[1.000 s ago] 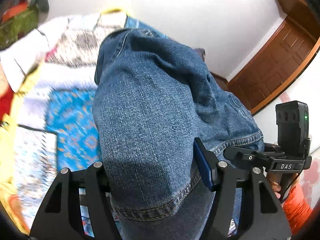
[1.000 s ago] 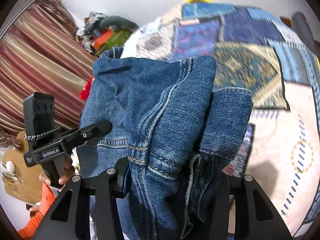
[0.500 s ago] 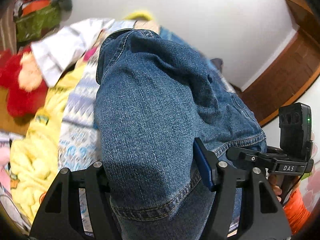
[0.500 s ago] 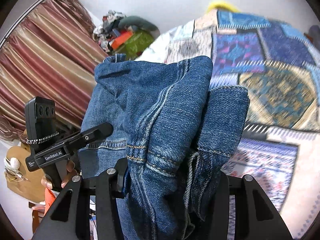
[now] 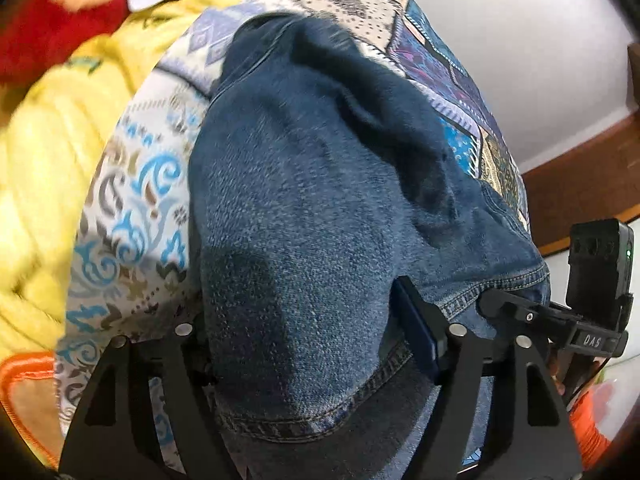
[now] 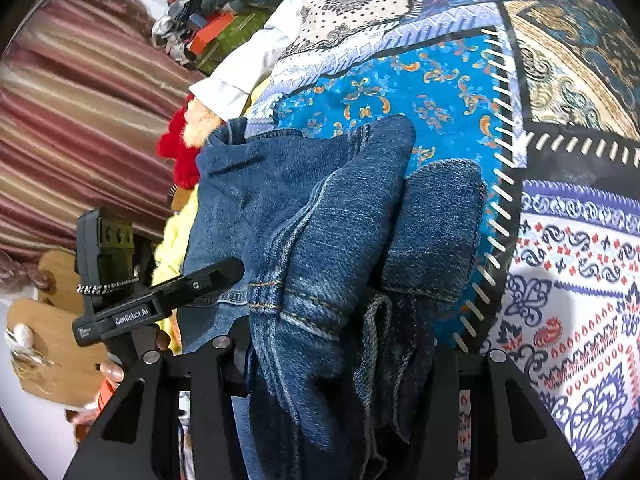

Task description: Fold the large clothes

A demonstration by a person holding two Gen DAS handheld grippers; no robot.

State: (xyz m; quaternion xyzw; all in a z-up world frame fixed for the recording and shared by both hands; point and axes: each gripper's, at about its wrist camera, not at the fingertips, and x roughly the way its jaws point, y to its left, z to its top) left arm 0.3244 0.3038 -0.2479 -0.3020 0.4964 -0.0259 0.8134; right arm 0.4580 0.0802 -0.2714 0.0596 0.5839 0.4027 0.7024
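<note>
Now both our grippers, left [image 5: 316,344] and right [image 6: 340,364], have been easing their jaws wider around the folded jeans [image 5: 320,208]. Released above the bed [image 6: 580,260], the denim could slump open

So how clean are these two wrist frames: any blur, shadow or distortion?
Left wrist view: motion blur smears the yellow blanket; the blue denim jeans stay fairly sharp. Right wrist view: sharper, fisheye bends the patchwork bedspread, a soft shadow on it.

home bedroom | patchwork bedspread [image 6: 400,80] covering bed | striped curtain [image 6: 80,120] left of bedspread | yellow blanket [image 5: 52,152] and red plush toy [image 6: 180,152] at bedspread's edge | wooden door frame [image 5: 580,176] beyond
</note>
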